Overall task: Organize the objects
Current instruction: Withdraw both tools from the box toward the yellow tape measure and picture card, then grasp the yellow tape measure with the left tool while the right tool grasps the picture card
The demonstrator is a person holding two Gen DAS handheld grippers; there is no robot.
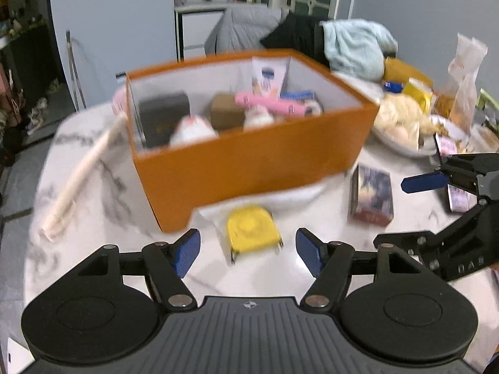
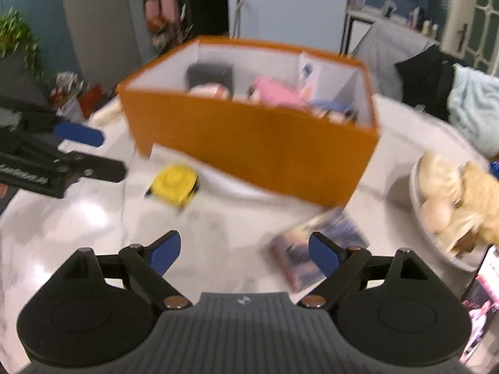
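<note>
Both tools are open and hold nothing. The left tool [image 1: 248, 251] hangs over the yellow case [image 1: 252, 229] on the counter [image 1: 93, 180], near the orange box [image 1: 249, 162]. The right tool [image 2: 244, 254] is beside a small pack [image 2: 304, 258].

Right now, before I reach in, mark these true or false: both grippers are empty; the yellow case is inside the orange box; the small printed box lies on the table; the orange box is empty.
1. Both grippers are empty: true. The left gripper and right gripper are open, holding nothing.
2. The yellow case is inside the orange box: false. It lies on the marble table in front.
3. The small printed box lies on the table: true.
4. The orange box is empty: false. It holds several items.
</note>
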